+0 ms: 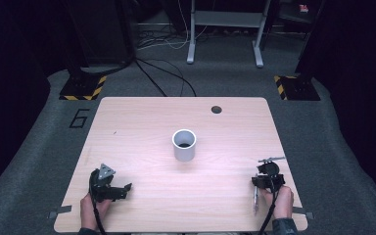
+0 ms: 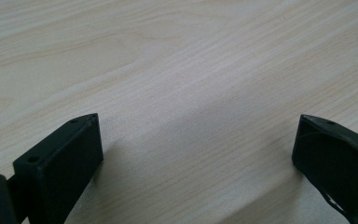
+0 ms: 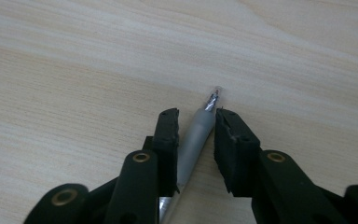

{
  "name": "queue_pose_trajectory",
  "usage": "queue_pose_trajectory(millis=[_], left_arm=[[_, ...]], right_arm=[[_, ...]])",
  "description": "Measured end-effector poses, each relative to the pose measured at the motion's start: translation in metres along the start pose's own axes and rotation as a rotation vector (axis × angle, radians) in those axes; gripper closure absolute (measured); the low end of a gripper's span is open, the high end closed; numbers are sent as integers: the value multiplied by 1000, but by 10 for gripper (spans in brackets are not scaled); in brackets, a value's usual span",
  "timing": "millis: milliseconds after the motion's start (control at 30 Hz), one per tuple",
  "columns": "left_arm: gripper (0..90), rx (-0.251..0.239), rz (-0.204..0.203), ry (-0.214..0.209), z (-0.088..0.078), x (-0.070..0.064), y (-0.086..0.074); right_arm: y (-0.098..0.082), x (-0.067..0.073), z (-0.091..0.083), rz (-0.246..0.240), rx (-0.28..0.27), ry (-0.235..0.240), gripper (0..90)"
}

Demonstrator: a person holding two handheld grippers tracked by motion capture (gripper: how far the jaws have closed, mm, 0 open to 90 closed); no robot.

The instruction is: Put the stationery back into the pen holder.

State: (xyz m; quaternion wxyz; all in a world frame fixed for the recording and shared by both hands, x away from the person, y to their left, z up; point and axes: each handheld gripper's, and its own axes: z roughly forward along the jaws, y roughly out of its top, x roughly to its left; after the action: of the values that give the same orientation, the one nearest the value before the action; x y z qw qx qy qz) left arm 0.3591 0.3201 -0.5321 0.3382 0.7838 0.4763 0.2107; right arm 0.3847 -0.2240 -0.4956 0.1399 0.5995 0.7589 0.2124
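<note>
A silver pen (image 3: 196,133) lies on the wooden table (image 3: 74,70) with its tip pointing away between the black jaws of my right gripper (image 3: 196,114). The jaws stand narrow, both pads against the pen's grey barrel. In the high view the right gripper (image 1: 257,185) sits near the table's front right corner, and the pen (image 1: 255,201) trails back beside the hand. My left gripper (image 1: 125,188) rests at the front left; its jaws stand wide apart (image 2: 198,135) over bare wood with nothing between them. A white cylindrical cup (image 1: 184,145) stands upright at the table's middle.
A dark round hole (image 1: 216,109) sits near the table's far edge. Cables and a desk frame (image 1: 224,29) are on the carpet beyond. The table's front edge runs just behind both hands.
</note>
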Motion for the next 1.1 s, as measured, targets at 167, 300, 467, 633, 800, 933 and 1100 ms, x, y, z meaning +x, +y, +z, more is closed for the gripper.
queue_pose_trajectory(millis=[167, 300, 467, 633, 800, 933, 1100], left_arm=[[16, 0, 0, 0, 0, 0, 0], [16, 0, 0, 0, 0, 0, 0], [16, 0, 0, 0, 0, 0, 0], [16, 0, 0, 0, 0, 0, 0], [16, 1, 1, -1, 0, 0, 0], [16, 1, 9, 1, 0, 1, 0], [16, 2, 7, 2, 0, 1, 0]], right_arm=[[7, -3, 0, -26, 61, 20, 765], [13, 0, 1, -54, 104, 3, 768], [30, 2, 5, -92, 227, 2, 778], [36, 5, 8, -176, 245, -10, 804], [33, 3, 3, -162, 177, 11, 804], [38, 2, -17, -158, -9, 37, 804], [42, 3, -37, -137, -97, 55, 804]])
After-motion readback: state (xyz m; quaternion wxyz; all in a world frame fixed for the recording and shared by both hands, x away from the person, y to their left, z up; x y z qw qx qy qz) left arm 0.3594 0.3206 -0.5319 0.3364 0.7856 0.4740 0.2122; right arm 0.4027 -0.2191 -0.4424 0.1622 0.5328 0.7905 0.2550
